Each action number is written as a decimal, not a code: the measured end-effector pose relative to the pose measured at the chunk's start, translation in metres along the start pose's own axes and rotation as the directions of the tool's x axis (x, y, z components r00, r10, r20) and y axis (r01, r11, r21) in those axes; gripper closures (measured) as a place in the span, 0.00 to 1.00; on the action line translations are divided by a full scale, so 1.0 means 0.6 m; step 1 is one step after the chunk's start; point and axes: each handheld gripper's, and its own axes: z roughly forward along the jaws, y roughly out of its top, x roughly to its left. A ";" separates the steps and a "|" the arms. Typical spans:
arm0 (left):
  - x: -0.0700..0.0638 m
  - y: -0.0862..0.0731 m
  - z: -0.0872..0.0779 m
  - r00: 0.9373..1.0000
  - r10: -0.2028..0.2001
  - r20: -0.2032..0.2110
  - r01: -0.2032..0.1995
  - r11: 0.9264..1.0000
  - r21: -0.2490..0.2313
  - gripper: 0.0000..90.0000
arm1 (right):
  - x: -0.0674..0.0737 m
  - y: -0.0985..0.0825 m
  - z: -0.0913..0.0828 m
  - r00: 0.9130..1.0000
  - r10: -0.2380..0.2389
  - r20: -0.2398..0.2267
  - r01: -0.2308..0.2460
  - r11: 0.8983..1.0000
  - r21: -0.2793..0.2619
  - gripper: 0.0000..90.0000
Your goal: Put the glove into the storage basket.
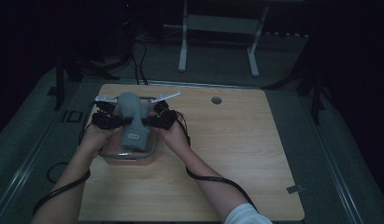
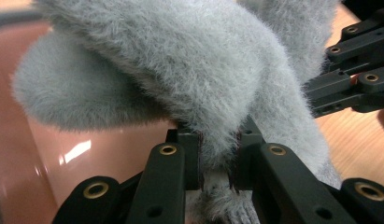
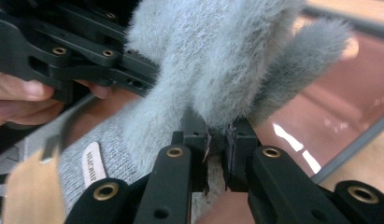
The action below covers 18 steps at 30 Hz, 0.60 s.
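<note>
Grey fuzzy slipper [image 1: 131,116] hangs between both grippers above a pink basin [image 1: 130,156] with a grey rim, at the left part of the wooden table [image 1: 227,149]. Left gripper [image 2: 217,154] has its jaws nearly closed, pinching the slipper's furry edge. Right gripper [image 3: 217,140] is likewise narrow, clamped on the fur of the opposite side. A small label [image 3: 92,169] shows on the slipper's knitted part, whose pile is soft and long.

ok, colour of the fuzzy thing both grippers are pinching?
Grey all over, the fluffy garment; it shows best in the left gripper view.
</note>
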 end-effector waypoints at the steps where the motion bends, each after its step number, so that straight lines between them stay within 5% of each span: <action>1: 0.002 -0.002 0.005 1.000 -0.010 -0.003 0.010 1.000 0.016 0.88 | 0.000 -0.003 0.006 1.000 -0.004 0.012 0.004 1.000 0.011 0.91; 7: 0.003 -0.004 0.027 0.999 -0.004 -0.045 0.008 0.994 0.109 0.88 | 0.001 -0.015 0.029 0.998 -0.006 0.062 0.001 0.997 0.073 0.91; 18: 0.007 -0.005 0.073 0.992 0.016 -0.125 0.015 0.970 0.242 0.87 | 0.001 -0.020 0.065 0.988 -0.012 0.151 -0.014 0.986 0.169 0.86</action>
